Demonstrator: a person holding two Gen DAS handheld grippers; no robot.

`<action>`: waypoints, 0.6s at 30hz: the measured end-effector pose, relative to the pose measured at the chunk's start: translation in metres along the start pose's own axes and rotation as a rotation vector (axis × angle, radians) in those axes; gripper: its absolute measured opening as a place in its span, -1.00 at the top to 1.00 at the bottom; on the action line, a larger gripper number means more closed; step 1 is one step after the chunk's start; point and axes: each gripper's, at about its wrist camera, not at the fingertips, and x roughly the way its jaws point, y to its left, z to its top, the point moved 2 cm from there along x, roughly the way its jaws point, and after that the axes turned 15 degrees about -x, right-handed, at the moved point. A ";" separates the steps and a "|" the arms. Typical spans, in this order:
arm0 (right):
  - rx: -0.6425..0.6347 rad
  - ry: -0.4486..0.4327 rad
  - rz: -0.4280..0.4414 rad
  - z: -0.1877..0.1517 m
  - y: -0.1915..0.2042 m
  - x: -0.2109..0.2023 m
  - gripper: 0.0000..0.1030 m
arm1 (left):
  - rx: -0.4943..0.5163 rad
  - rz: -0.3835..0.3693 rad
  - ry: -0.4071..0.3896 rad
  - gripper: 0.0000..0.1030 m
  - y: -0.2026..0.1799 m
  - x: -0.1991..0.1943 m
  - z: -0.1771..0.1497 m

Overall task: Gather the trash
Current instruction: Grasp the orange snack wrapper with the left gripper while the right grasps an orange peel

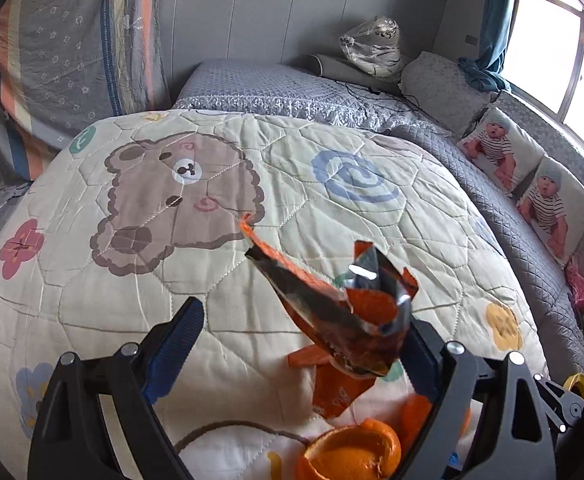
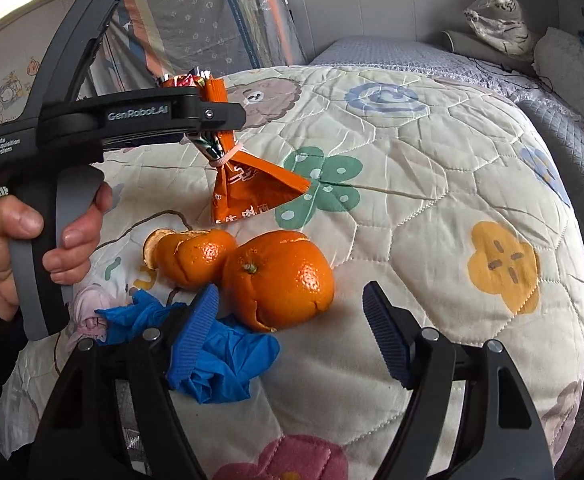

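Right wrist only: blue glove (image 2: 215, 364) beside orange peels (image 2: 275, 276)

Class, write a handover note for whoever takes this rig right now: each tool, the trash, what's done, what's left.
Left tool: open, jaws either side of the orange wrapper, which touches one finger; not gripped.
Right tool: open, empty, over the peels.
Two peels and a blue glove lie on the quilt.
Done: nothing visibly collected; no bin in view.
Left: wrapper, peels, glove.
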 end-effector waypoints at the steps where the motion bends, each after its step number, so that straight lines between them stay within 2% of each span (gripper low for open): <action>1: -0.002 0.005 0.002 0.001 0.000 0.003 -0.38 | -0.002 0.007 0.013 -0.68 0.000 0.006 0.002; 4: -0.005 0.018 0.014 0.005 -0.002 0.010 -0.35 | -0.005 0.014 0.036 -0.54 0.001 0.020 0.007; 7: -0.016 0.030 0.029 0.010 0.000 0.017 -0.23 | -0.029 0.010 0.055 -0.37 0.003 0.032 0.015; 11: -0.036 0.034 0.025 0.015 0.005 0.022 -0.08 | -0.044 0.010 0.098 0.09 0.006 0.051 0.023; 14: -0.041 0.029 0.022 0.018 0.006 0.022 -0.02 | -0.036 0.013 0.102 0.22 0.004 0.057 0.028; 16: -0.042 0.029 0.021 0.019 0.006 0.023 0.03 | -0.017 0.042 0.105 0.35 0.004 0.062 0.027; 18: -0.034 0.023 0.012 0.020 0.004 0.022 0.09 | -0.022 0.037 0.102 0.58 0.007 0.062 0.028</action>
